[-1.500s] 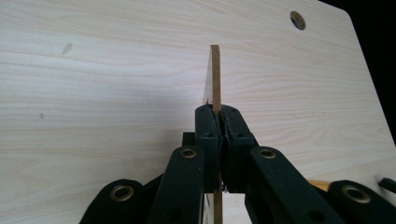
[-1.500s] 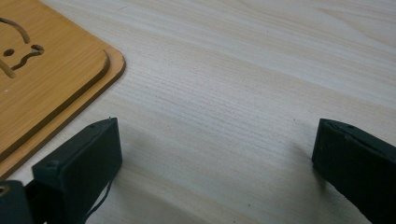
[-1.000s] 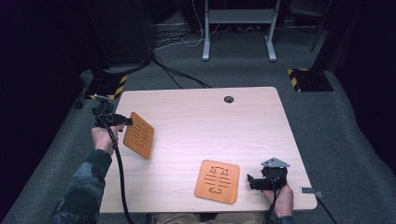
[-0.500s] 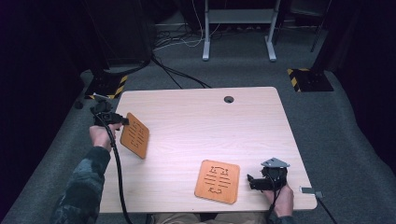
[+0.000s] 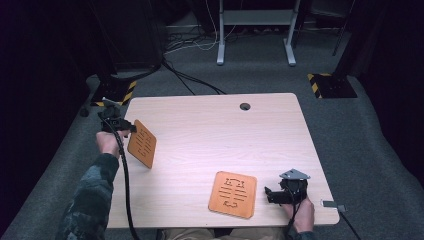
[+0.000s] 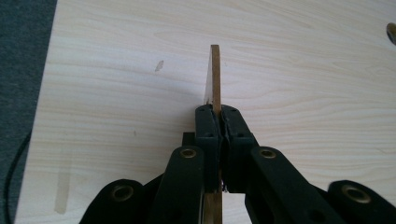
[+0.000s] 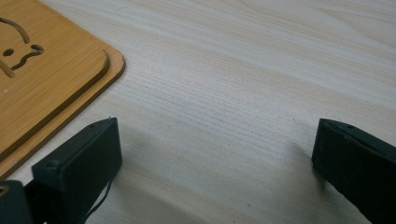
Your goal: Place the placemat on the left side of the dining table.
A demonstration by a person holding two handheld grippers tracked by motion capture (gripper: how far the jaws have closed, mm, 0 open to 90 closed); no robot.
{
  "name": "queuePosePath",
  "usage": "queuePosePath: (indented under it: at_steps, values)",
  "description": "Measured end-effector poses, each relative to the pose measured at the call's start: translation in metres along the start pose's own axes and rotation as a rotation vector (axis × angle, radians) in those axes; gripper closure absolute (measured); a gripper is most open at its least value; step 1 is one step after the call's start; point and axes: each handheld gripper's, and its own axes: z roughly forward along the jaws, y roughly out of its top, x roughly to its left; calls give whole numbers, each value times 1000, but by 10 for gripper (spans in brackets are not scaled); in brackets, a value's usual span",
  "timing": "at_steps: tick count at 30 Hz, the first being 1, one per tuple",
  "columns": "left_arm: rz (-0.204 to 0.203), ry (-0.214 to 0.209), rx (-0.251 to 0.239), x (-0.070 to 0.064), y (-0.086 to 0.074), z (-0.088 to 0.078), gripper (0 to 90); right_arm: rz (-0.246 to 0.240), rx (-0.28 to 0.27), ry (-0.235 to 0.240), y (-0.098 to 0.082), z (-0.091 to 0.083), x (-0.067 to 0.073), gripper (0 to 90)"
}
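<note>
Boards, 2: left claw (image 6: 218, 122) clenching tilted board (image 5: 142, 143), right claw (image 7: 215, 163) released beside flat board (image 5: 233, 194)

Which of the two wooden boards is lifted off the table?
The board at the left, clamped on edge by the left gripper. The other board lies flat near the right gripper.

A pale wooden table (image 5: 210, 130) with a round cable hole (image 5: 245, 106) stands on grey carpet (image 5: 370, 140). Beyond it, dark surroundings hold a grey metal stand (image 5: 255, 30), floor cables (image 5: 190, 80) and 2 yellow-black striped bases (image 5: 330, 85).
</note>
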Motion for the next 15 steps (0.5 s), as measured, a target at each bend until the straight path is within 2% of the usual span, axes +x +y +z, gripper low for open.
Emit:
queuePosePath:
  at_steps: [4,7,12,15]
  values:
    - [37,9,3,-1,2,0,869,0,0,0,0,0,0,6]
    - [17,7,9,-1,2,0,869,0,0,-1,0,0,0,7]
    - [38,17,-11,3,1,1,861,1,0,-1,0,0,0,6]
    - [29,25,-2,4,1,1,857,0,0,-1,0,0,0,7]
